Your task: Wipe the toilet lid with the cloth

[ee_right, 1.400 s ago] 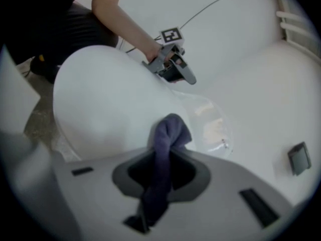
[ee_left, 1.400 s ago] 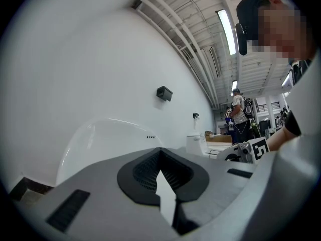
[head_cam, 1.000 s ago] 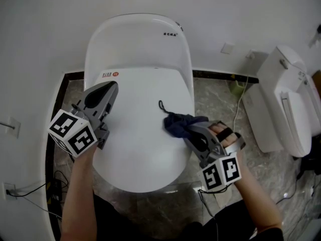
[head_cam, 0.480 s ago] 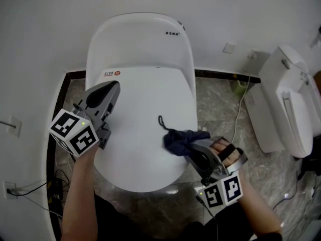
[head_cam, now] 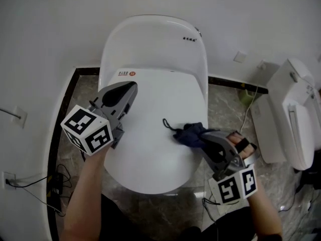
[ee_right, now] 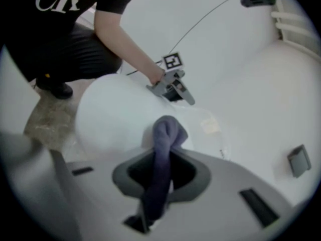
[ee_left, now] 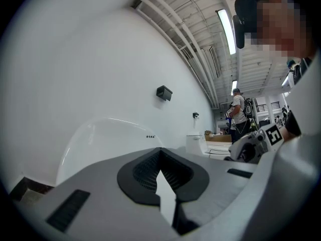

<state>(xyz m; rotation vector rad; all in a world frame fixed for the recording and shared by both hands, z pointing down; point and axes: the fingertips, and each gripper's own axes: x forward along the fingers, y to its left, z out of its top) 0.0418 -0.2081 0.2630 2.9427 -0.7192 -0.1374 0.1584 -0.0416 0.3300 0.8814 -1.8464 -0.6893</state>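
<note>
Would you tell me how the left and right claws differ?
The right claw is shut on the dark cloth; the left claw is shut and empty. The right claw is at the toilet lid's right edge, the left claw at its left side. Both carry marker cubes.

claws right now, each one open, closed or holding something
left claw: closed, nothing in it
right claw: closed on the cloth
</note>
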